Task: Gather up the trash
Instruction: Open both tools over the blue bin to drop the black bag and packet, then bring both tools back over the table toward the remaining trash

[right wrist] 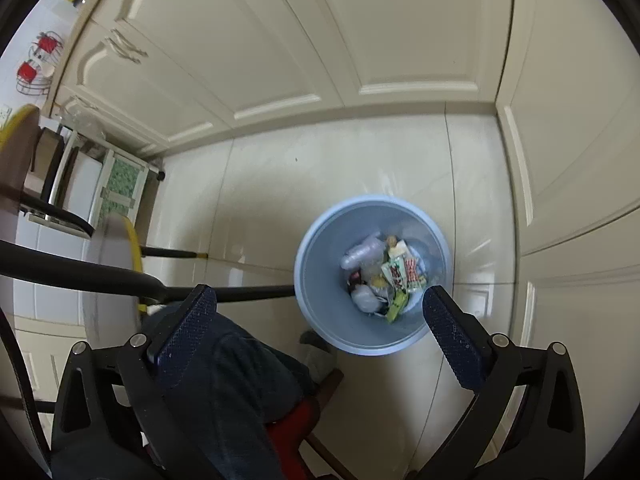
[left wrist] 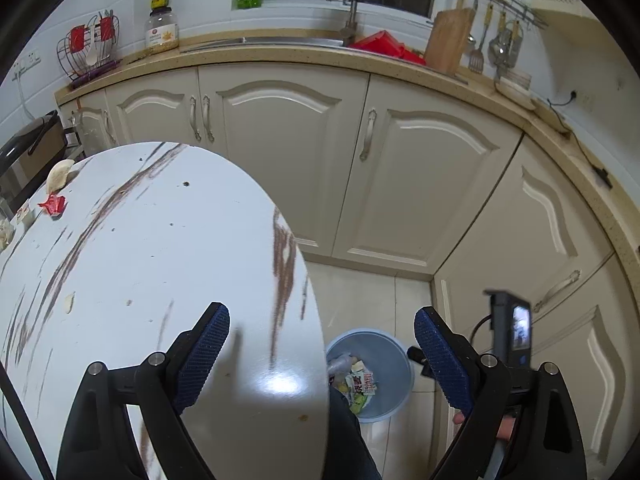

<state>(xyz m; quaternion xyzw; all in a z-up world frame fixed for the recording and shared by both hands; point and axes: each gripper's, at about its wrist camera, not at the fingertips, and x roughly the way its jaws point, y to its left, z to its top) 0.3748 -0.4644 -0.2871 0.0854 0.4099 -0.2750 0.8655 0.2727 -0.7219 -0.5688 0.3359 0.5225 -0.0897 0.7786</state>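
Cream kitchen cabinets [left wrist: 280, 152] back a streaked white table [left wrist: 160, 260] over pale floor tiles [right wrist: 340, 168]. Both hand-held grippers, left [left wrist: 320, 344] and right [right wrist: 320, 312], are spread, empty. Upright blue bin [right wrist: 320, 320] holds wrappers [right wrist: 404, 276], seemingly lying lengthwise.

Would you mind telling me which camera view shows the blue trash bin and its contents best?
The right wrist view: it looks straight down into the blue trash bin, showing its whole rim and the wrappers inside. In the left wrist view the bin is smaller and partly hidden behind the table edge.
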